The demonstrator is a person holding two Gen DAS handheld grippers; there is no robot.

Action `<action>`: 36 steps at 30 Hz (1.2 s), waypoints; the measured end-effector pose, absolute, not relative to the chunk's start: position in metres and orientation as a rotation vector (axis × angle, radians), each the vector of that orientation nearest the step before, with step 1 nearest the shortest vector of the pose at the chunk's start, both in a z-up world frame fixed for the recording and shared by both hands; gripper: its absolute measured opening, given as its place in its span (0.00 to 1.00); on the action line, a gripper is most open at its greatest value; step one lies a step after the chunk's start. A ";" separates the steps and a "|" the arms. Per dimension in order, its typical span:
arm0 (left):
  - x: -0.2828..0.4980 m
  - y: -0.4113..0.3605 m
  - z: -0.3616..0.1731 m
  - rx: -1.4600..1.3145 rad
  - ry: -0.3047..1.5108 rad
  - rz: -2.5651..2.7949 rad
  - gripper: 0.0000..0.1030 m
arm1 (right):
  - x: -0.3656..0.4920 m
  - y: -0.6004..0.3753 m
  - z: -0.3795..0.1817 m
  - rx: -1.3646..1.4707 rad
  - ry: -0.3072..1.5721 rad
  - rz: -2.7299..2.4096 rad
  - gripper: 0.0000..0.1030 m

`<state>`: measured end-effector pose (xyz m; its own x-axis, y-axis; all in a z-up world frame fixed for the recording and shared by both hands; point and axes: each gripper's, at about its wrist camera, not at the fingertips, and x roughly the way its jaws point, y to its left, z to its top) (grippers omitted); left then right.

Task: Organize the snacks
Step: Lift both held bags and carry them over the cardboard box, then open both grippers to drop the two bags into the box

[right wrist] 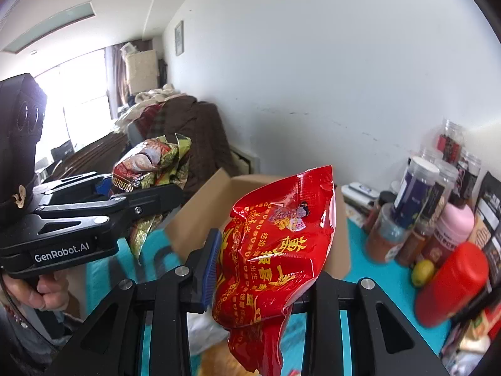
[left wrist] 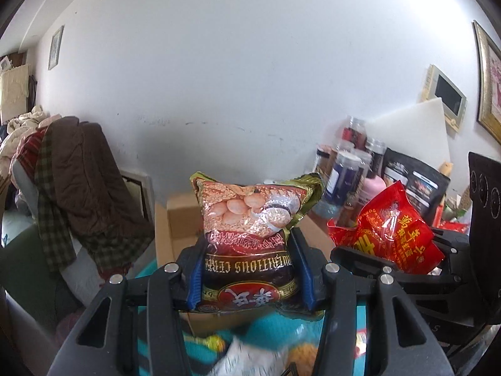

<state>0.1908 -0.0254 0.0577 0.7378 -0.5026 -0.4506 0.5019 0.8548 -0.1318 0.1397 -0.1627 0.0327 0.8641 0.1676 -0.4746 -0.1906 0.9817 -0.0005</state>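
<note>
Left gripper (right wrist: 147, 194) (marked "GenRobot.AI")

- I'm in someone's lived-in home, looks like a living room
- clothes and blankets (left wrist: 62, 169) heaped along the wall
- framed picture (left wrist: 488, 81) and an intercom panel (left wrist: 446, 94) hanging up
- big curtained window (right wrist: 84, 94)
- jars (right wrist: 416, 188) crowding the teal-covered table (right wrist: 375, 269)

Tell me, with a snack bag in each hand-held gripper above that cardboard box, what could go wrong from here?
The red bag is glossy and pinched near its lower half, so it might slip from the right hand-held gripper. The cereal bag in the left hand-held gripper stands tall and could sag or tip. The box sits close to crowded jars, which a swinging bag might knock.
</note>
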 end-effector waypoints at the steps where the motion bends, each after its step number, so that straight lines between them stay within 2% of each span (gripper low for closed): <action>1: 0.196 -0.027 0.059 0.000 0.490 -0.549 0.46 | 0.145 -0.165 0.034 -0.046 0.489 0.185 0.31; 23: 0.339 -0.078 0.035 0.018 0.542 -0.476 0.46 | 0.274 -0.200 0.019 0.014 0.527 0.177 0.32; 36: 0.385 -0.105 -0.025 0.063 0.706 -0.433 0.46 | 0.321 -0.214 -0.028 0.053 0.690 0.137 0.32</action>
